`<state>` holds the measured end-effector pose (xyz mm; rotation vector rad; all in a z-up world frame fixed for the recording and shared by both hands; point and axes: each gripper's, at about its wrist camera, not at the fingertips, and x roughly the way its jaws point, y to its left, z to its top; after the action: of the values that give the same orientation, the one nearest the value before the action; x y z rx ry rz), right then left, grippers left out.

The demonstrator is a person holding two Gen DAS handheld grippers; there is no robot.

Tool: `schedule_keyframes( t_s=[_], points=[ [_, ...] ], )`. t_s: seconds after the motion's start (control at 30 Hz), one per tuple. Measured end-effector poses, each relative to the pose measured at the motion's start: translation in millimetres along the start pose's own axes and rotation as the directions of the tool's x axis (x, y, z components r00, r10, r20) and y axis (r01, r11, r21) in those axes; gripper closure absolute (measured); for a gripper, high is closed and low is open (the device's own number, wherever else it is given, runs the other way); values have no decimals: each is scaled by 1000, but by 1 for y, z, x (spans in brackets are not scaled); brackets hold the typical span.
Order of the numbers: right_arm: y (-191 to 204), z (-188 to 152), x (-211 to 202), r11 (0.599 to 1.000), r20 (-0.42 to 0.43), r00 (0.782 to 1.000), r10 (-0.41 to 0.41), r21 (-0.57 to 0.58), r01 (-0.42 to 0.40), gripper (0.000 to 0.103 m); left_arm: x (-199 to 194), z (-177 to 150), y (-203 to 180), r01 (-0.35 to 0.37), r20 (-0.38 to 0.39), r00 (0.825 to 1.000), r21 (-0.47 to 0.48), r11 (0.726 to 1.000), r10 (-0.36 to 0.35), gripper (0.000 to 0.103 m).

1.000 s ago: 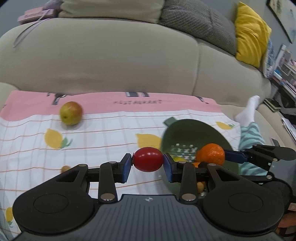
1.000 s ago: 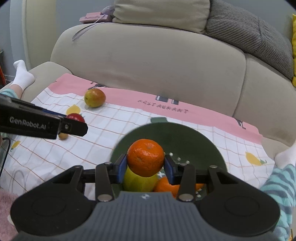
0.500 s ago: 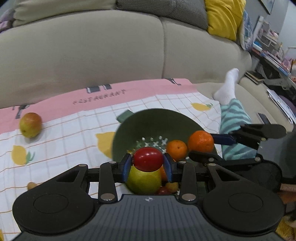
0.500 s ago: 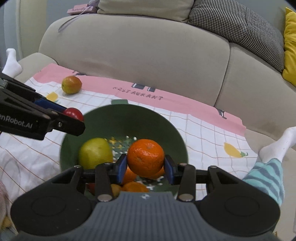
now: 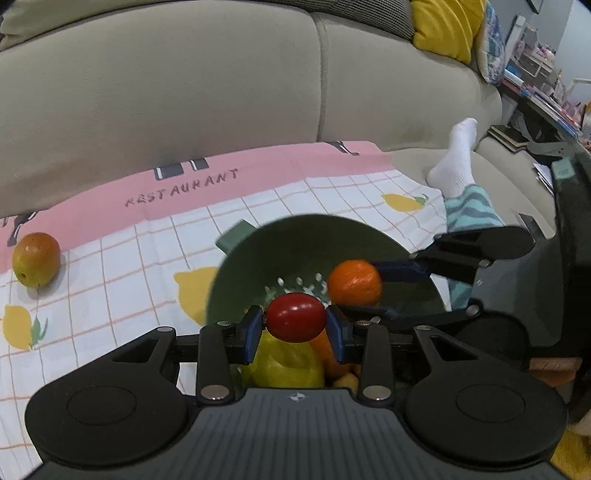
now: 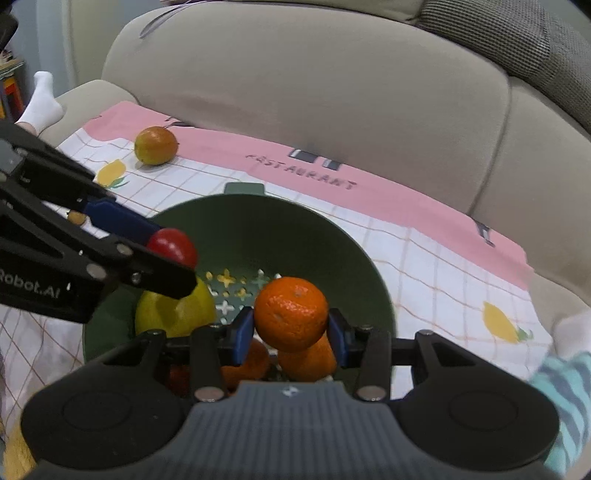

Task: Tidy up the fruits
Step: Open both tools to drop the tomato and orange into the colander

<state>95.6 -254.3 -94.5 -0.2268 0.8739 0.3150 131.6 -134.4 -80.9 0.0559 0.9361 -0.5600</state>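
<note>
- Two grippers are at work over one green colander (image 6: 354, 258), which sits on a checked cloth (image 5: 110, 280) spread over the sofa seat.
- The left gripper (image 5: 295, 323) pinches one small red fruit (image 5: 295, 322) between its blue pads; the right gripper (image 6: 291, 315) pinches one mandarin (image 6: 291, 314) the same way. Both fruits hang above the colander's hollow.
- In the colander I count one yellow-green fruit (image 6: 173, 314) on its left side and at least two orange ones (image 6: 310, 360) at the near side, under the held mandarin; something small and red (image 6: 179, 376) beside them I cannot make out.
- One reddish-yellow fruit (image 6: 155, 144) lies alone near the cloth's far left corner, at the pink border, well apart from the colander.
- Only the right wrist view shows a tiny orange fruit (image 6: 77, 217) on the cloth behind the left gripper's arm.
- Only the left wrist view shows a yellow cushion (image 5: 443, 26) on the sofa back, at the top right.
</note>
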Motion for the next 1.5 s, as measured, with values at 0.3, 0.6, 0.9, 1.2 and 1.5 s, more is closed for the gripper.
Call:
schedule_keyframes(
  t_s=[0.3,0.6,0.9,1.2,1.5],
  points=[
    [0,16,41,998,-72,995,70,0,-70,63,14,14,12,-27,-16,1000,8,1000,27,61],
    [-1,15,62,996,-147,985,89,-12,-91,62,25,14,12,-58,-39,997,48,997,60,61],
    [-9,11,53,993,-123,986,110,55,-104,61,39,16,7,-75,-98,992,73,995,82,61],
    [-13,2,16,994,-36,998,47,104,-43,58,59,19,-6,-95,-172,978,119,988,115,61],
    [-12,-5,14,990,-9,1000,4,143,-3,55,73,17,-14,-133,-216,962,174,976,170,61]
  ],
)
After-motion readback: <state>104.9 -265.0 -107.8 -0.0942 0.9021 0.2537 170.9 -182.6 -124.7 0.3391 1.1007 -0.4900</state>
